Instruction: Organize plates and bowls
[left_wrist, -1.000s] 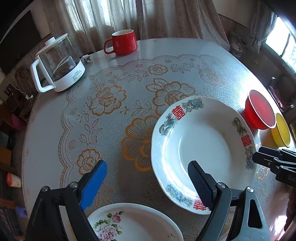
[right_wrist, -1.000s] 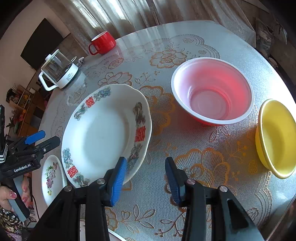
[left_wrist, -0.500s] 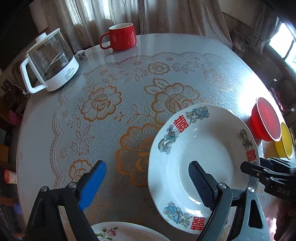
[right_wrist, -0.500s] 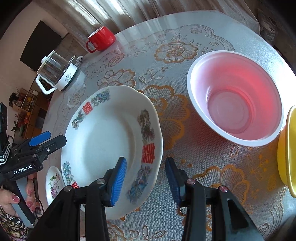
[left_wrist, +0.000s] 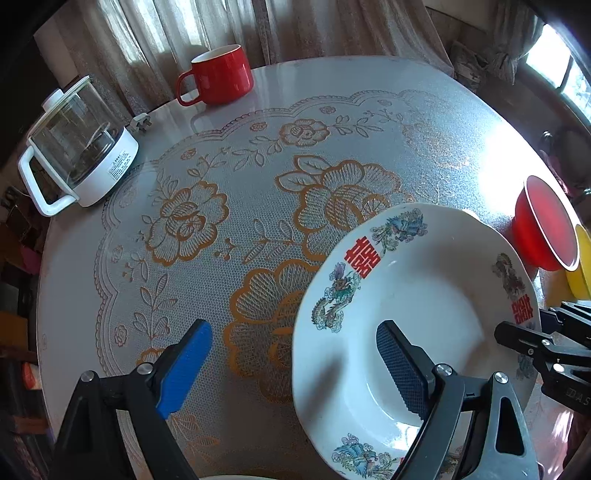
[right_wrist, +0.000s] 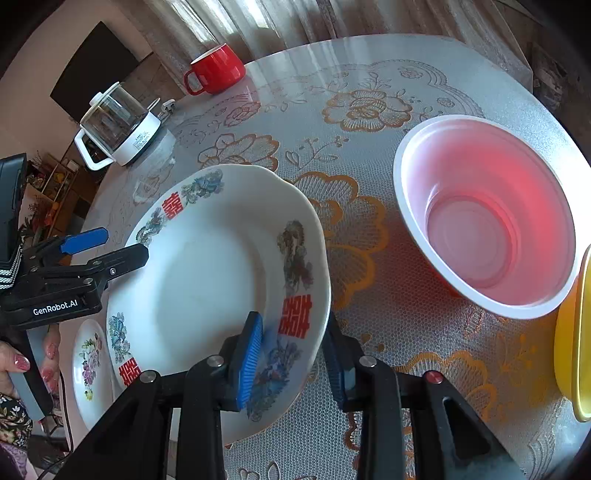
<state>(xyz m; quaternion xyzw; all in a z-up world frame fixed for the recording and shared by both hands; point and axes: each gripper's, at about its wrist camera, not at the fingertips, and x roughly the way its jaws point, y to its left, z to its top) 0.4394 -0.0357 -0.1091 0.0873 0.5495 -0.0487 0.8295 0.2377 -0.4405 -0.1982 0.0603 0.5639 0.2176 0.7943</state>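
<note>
The right gripper straddles the near rim of the large white plate: its jaws have just been closing, one blue pad over the plate's inner face and the other under the outer edge, clenched on the rim. Only the right wrist view shows this grip; in the left wrist view the right gripper is just a black tip at the plate's right rim. The plate sits at the bench's near side, tilted, its far edge down on the cloth.

The left gripper hangs with its jaws spread wide and released, one pad over bare cloth, the other over the plate's well, touching nothing that can be seen. The right wrist view shows it from the side, with a hand on its grip, and below it a small flowered plate at the near left edge, just beside the large plate.

The red bowl stands near the right edge, apart from the plate, with the yellow bowl just beside it, closer to the edge.

The middle of the bench is open, covered with a gold-flowered lace cloth. At the far left edge stand a glass kettle and a plug; a red mug stands at the far edge. Curtains hang beyond.
</note>
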